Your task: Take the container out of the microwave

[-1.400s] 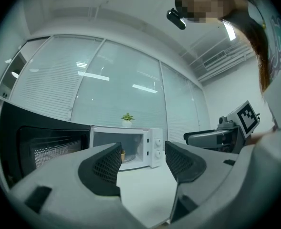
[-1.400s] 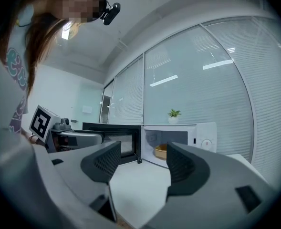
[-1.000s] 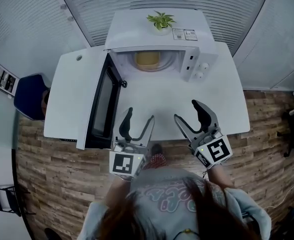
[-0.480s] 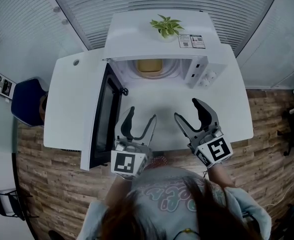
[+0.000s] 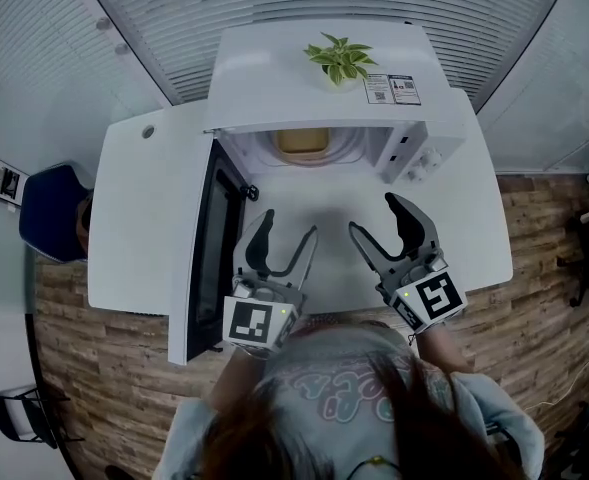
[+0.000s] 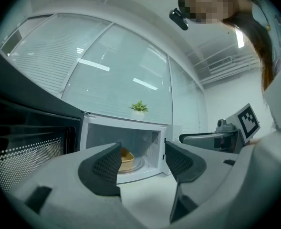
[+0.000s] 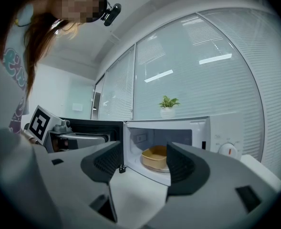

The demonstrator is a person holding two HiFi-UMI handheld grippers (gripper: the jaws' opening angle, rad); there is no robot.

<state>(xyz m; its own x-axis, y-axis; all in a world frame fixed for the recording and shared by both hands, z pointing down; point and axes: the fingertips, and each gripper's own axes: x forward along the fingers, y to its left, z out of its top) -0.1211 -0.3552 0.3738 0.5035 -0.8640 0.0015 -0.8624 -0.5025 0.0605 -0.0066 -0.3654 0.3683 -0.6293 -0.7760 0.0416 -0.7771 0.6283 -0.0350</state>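
Note:
A white microwave (image 5: pixel 314 78) stands at the back of the white table (image 5: pixel 454 218) with its door (image 5: pixel 206 238) swung open to the left. Inside it a yellow container (image 5: pixel 302 142) sits on the glass turntable; the right gripper view shows the container (image 7: pixel 155 157) too. My left gripper (image 5: pixel 286 236) hovers open over the table in front of the cavity, beside the open door. To its right, my right gripper (image 5: pixel 379 224) is open and holds nothing. Both are well short of the container.
A small potted plant (image 5: pixel 340 60) stands on the microwave's top, next to two stickers. The microwave's dials (image 5: pixel 424 163) are at its right front. A blue chair (image 5: pixel 52 213) is left of the table, over wooden flooring.
The view has shifted so the microwave sits a little further back and the container shows less. Both grippers have stayed open and barely moved.

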